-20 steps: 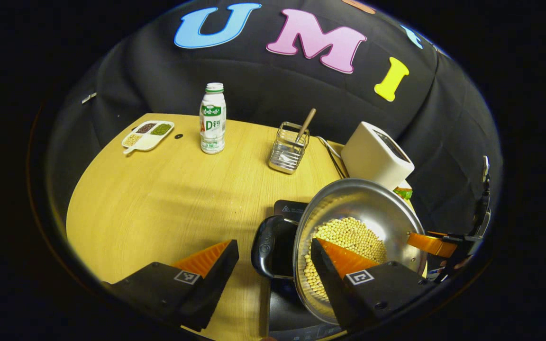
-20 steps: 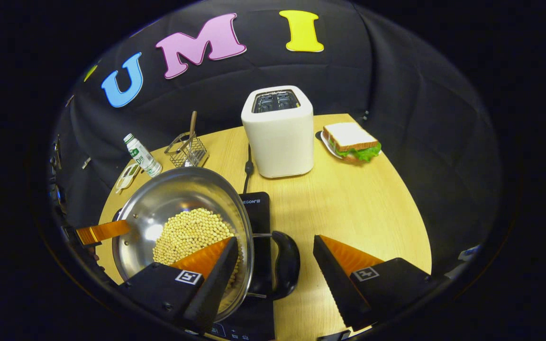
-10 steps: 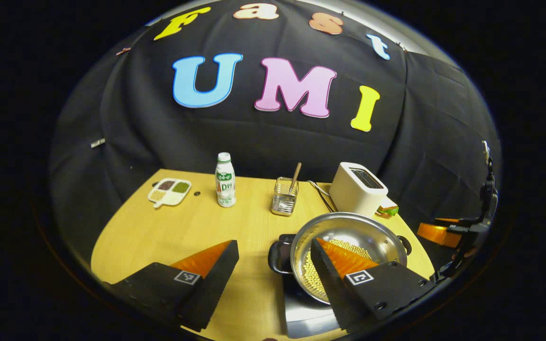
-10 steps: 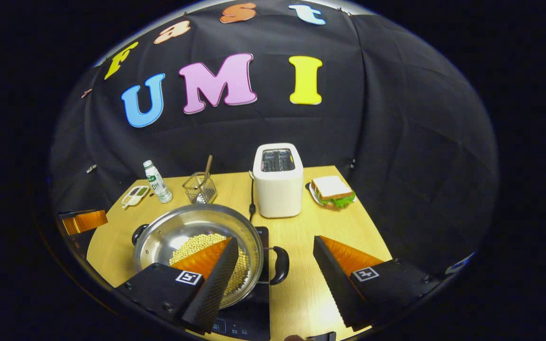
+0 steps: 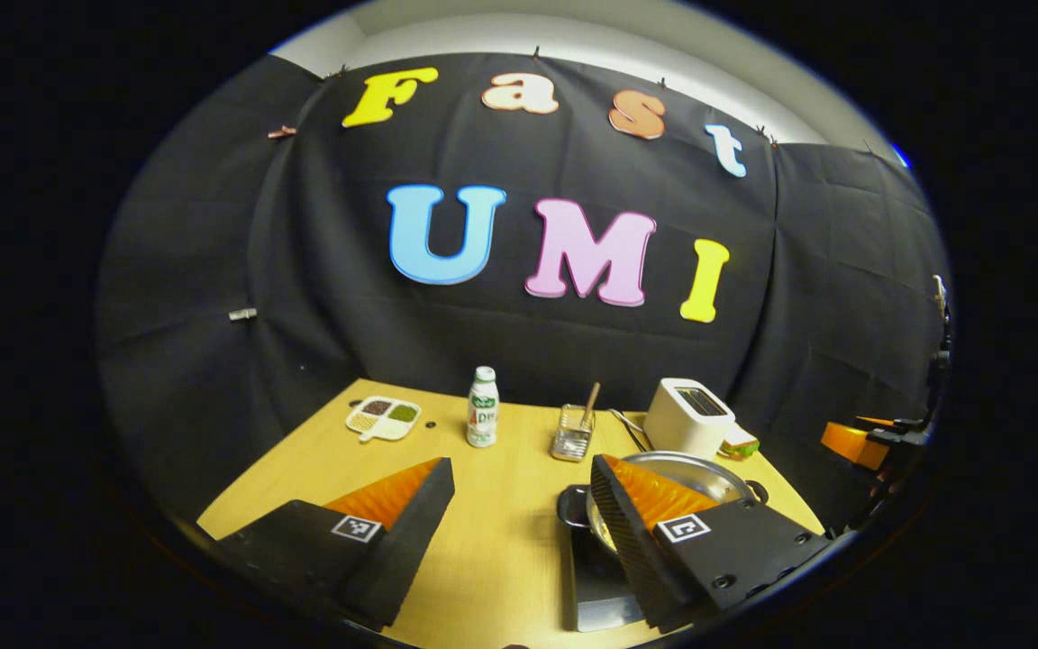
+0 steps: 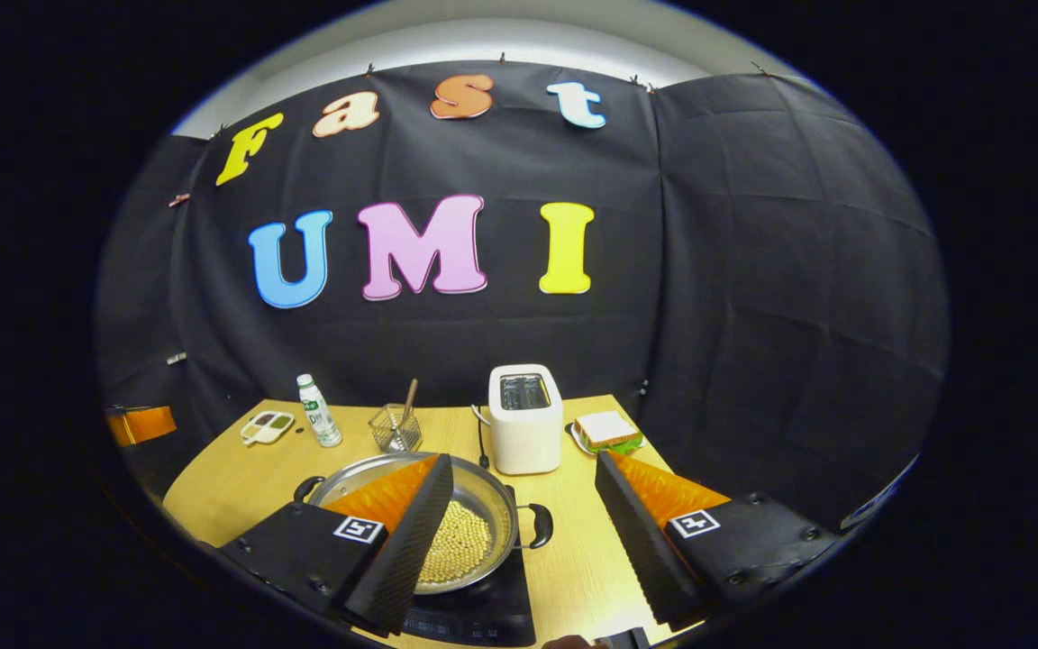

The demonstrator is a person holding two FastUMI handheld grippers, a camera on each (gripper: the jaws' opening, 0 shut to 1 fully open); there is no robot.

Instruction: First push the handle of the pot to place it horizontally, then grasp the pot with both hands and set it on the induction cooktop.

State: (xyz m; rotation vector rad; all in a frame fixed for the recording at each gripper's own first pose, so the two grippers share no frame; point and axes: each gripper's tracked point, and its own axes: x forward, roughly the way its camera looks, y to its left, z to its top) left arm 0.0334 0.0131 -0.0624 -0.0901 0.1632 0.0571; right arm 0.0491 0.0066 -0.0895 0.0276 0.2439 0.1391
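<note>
The pot (image 6: 447, 532) sits on the black induction cooktop (image 6: 483, 613) near the front of the bench (image 6: 240, 478), with its two loop handles lying level to either side, the right one (image 6: 539, 525) plainly seen and the other (image 6: 305, 489) at the far rim. It holds a heap of pale beans (image 6: 458, 545). My left gripper (image 5: 519, 514) has its fingers spread wide and empty, and my right gripper (image 6: 519, 518) has its fingers spread wide and empty too; neither touches the pot. I judge the placing done and the step in hand to be a clean withdrawal. To do it well, I keep both pairs of fingers wide, draw each gripper up and back along its own line, and avoid sweeping sideways across the rim or the handles (a nudge could slide the pot off centre or spill beans). In the left gripper view the pot (image 5: 690, 478) lies partly behind my own right finger, so I rely on the right gripper view to confirm it sits flat. The toaster (image 6: 524, 419), the wire utensil basket (image 6: 395, 428), the bottle (image 6: 318, 411), the divided dish (image 6: 268, 426) and the sandwich (image 6: 607, 431) stand well apart behind the cooktop. On writing: the bottle carries a green and white label, too small to make out, and the cooktop's front panel markings are unreadable.
</note>
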